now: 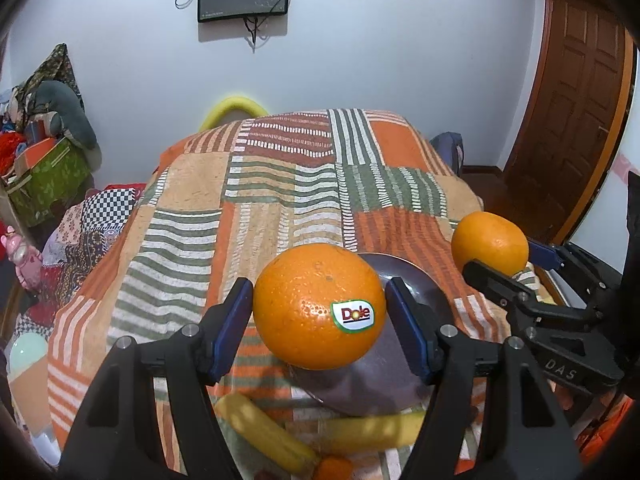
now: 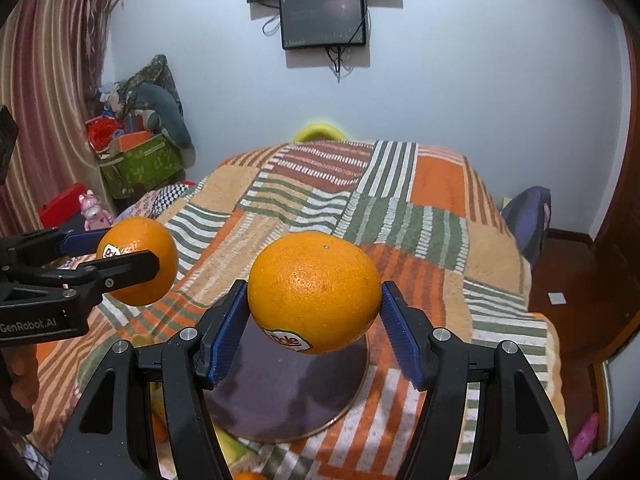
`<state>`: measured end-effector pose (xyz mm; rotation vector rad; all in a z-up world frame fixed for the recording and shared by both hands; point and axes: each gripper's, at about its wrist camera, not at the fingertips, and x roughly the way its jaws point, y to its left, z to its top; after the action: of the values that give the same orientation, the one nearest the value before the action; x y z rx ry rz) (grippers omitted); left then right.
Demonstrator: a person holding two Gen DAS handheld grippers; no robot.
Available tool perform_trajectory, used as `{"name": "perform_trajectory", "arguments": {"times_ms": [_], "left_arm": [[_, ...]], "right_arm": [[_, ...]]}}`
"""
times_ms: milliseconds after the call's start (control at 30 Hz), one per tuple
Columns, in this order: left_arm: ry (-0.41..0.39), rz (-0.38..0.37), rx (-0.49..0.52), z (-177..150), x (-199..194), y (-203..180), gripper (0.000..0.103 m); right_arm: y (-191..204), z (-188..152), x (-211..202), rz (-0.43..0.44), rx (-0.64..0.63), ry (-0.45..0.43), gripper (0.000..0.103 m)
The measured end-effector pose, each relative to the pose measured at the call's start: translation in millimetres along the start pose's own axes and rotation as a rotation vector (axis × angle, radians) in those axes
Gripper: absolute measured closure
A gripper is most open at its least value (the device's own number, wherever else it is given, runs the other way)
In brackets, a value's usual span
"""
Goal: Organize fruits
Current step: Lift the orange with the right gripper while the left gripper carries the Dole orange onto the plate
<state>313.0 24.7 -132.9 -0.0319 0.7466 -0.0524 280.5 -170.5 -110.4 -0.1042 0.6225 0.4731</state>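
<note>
The left gripper (image 1: pixel 320 308) pinches an orange (image 1: pixel 319 306) between its blue pads (image 1: pixel 236 320), the sticker facing the camera, and the right gripper (image 2: pixel 314 304) pinches a second orange (image 2: pixel 314 292) the same way, its sticker turned underneath. Both fruits hang in the air above a dark round plate (image 2: pixel 288 392) that lies on the striped patchwork blanket (image 2: pixel 400 216); in the left wrist view the second orange (image 1: pixel 490 242) shows off to the right, near but apart. The grip is the first risk: each orange is round and smooth-skinned and the flat pads meet it only at two narrow patches near its widest part, so a jolt or a quick tilt could let it roll out and drop. If it falls, the plate looks nearly flat, with little to stop a roll, and the blanket beneath is soft and uneven, so the fruit may run off toward the bed's edge and the floor. The two tools also work close together over one small plate; bringing both down at once could knock orange against orange or finger against finger. Bananas (image 1: pixel 272 436) lie just this side of the plate, partly hidden under the left tool, and a low approach could bump them.
</note>
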Motion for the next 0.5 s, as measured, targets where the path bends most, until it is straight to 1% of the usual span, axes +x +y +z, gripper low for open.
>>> {"name": "perform_trajectory", "arguments": {"times_ms": [100, 233, 400, 500], "left_arm": [[0.028, -0.007, 0.001, 2.5, 18.0, 0.7, 0.035], [0.087, -0.010, 0.011, 3.5, 48.1, 2.5, 0.035], [0.146, -0.011, 0.027, -1.1, 75.5, 3.1, 0.035], [0.199, -0.044, 0.029, -2.2, 93.0, 6.0, 0.035]], "right_arm": [[0.4, -2.0, 15.0, 0.004, -0.011, 0.031, 0.041], [2.6, -4.1, 35.1, 0.005, -0.039, 0.077, 0.041], [3.4, -8.5, 60.3, 0.015, -0.046, 0.142, 0.041], [2.6, -11.8, 74.8, 0.040, -0.053, 0.183, 0.041]]}}
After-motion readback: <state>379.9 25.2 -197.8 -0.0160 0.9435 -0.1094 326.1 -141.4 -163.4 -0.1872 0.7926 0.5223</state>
